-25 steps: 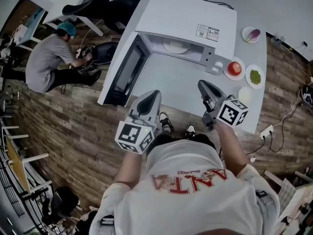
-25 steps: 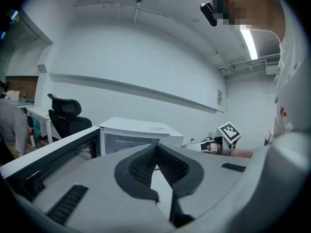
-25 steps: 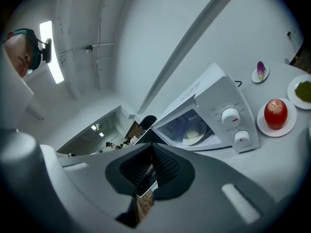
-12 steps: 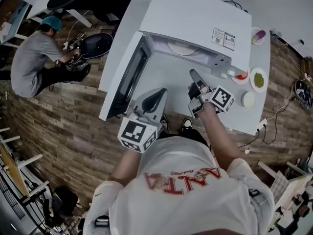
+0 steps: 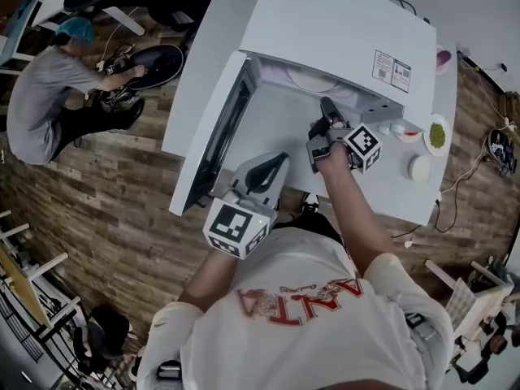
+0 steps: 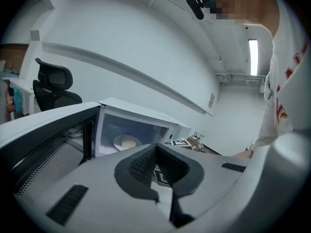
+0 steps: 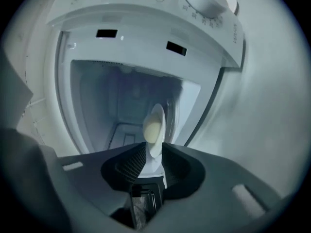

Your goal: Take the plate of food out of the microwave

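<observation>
Right claw (image 7: 153,146) just opened, plate (image 7: 156,123) rim seemingly between jaws; left claw (image 6: 156,147) together, empty.

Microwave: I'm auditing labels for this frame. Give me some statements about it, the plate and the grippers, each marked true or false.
The white box-shaped microwave has its door open. True.
The round white plate of pale food sits on the table. False: it is inside the microwave.
The right gripper is shut. False: its jaws stand apart, just opened, the plate ahead showing through the gap.
The left gripper is shut and empty. True.
</observation>
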Available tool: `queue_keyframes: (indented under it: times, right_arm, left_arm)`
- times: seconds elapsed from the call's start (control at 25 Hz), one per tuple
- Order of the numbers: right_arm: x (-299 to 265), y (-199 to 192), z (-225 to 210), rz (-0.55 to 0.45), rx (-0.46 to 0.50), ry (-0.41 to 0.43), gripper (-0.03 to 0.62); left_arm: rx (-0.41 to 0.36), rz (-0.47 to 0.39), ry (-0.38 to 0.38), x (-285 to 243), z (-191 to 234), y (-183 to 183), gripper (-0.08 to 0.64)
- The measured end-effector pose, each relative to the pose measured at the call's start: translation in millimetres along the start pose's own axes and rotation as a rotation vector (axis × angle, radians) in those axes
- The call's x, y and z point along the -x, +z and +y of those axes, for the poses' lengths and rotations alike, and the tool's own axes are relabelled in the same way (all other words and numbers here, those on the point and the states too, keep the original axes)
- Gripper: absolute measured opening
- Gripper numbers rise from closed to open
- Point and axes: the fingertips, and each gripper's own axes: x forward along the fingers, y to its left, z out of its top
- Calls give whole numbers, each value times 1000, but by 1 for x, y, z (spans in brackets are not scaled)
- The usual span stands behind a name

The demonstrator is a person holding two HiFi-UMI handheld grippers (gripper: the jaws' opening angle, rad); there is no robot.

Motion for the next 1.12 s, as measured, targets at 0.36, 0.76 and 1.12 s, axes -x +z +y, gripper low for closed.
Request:
queue_keyframes:
  times: [0.36,0.76,1.12]
  right_arm:
    - [-28,9,-14,-51,-56,-48,77]
    - [-37,10,-22,-44,-69,-91,30]
    - [-21,5,-22,0,-63,-95,17]
  left_arm:
    - [26,10,-6,1,13,-5,9]
    - [17,22,3,-1,17,-7,9]
    - [2,23,10,1,9,-5,9]
